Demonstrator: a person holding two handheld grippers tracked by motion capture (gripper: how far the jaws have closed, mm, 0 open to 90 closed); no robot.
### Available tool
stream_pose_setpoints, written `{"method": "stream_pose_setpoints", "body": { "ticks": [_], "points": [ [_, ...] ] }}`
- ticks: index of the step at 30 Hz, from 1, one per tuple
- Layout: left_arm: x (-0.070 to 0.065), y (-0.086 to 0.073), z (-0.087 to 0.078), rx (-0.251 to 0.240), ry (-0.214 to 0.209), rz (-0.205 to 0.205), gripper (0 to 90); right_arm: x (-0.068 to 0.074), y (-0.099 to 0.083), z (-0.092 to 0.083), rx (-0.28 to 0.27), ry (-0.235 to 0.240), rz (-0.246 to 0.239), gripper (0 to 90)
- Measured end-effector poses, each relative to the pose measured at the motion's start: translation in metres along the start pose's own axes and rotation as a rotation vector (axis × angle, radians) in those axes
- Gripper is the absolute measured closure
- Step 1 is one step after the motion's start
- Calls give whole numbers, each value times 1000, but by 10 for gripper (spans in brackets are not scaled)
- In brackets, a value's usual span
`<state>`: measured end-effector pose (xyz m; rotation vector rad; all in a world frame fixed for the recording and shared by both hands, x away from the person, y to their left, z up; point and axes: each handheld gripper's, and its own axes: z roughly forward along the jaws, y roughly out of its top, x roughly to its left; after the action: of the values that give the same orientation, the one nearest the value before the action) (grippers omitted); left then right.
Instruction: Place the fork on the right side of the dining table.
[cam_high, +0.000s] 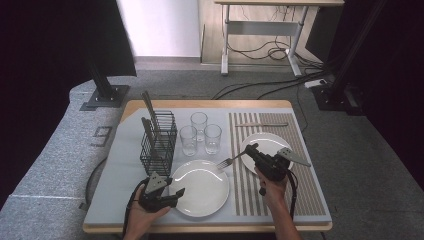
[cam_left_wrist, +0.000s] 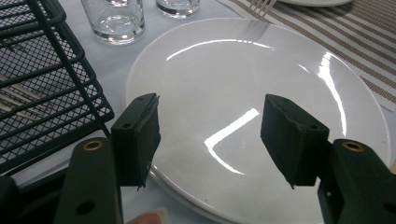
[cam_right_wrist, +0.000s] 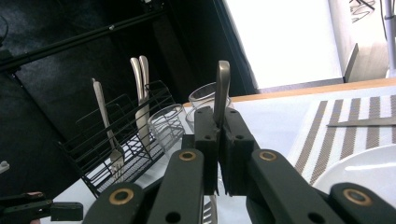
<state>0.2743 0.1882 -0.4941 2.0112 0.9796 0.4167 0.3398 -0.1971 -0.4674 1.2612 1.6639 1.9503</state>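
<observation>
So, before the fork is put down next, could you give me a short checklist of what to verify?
1. Right claw shut on the silver metal fork: ok.
2. Fork tines over the near round white plate: ok.
3. Left claw open, holding nothing: ok.
4. Three clear drinking glasses upright, apart from the fork: ok.
5. Black wire cutlery basket standing upright: ok.
6. Grip firmness on the fork: cannot tell.

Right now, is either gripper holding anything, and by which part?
The right gripper is shut on a fork, clamping its handle, tines pointing toward the near plate. The left gripper is open above that plate, holding nothing.
</observation>
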Motion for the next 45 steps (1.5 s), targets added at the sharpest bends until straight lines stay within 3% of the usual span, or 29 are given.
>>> {"method": "stream_pose_setpoints", "body": {
  "ticks": [45],
  "points": [
    [0,-1,1,3,3,1,373,-20,-8,-56,-45,-85,61,863]
  ]
}}
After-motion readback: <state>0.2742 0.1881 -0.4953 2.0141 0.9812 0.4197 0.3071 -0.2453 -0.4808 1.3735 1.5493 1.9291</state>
